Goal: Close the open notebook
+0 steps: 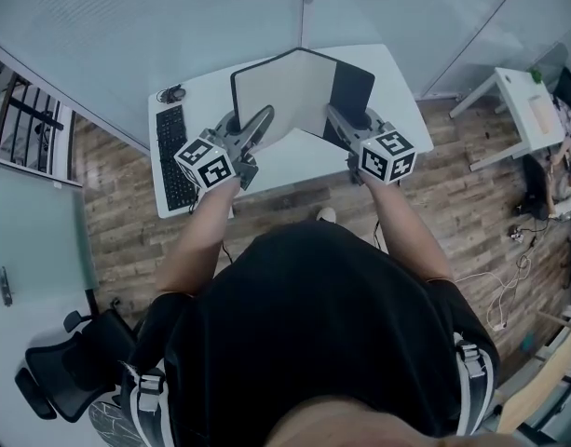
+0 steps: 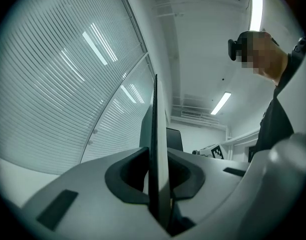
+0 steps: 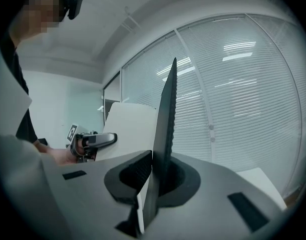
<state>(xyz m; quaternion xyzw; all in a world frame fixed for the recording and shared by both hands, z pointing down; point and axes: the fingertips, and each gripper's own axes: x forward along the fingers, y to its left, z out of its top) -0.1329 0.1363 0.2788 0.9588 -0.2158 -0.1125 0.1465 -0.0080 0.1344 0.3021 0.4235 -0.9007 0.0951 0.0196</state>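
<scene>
The notebook [image 1: 285, 96] stands half open on the white table [image 1: 401, 96], its cream page and black right cover [image 1: 352, 91] raised in a V. My left gripper [image 1: 262, 119] is shut on the left half's near edge. My right gripper [image 1: 336, 117] is shut on the right cover's near edge. In the left gripper view the left half [image 2: 157, 144] stands edge-on and upright, pinched by that left gripper [image 2: 160, 184]. The right gripper view shows the black cover [image 3: 167, 114] clamped in the right gripper [image 3: 155, 184], with the cream page [image 3: 130, 129] and the left gripper [image 3: 95, 141] beyond.
A black keyboard [image 1: 173, 156] lies along the table's left side, with a small dark object [image 1: 171, 93] at its far end. Glass walls with blinds close in behind the table. An office chair [image 1: 71, 361] stands at lower left; another white table [image 1: 527, 110] is at right.
</scene>
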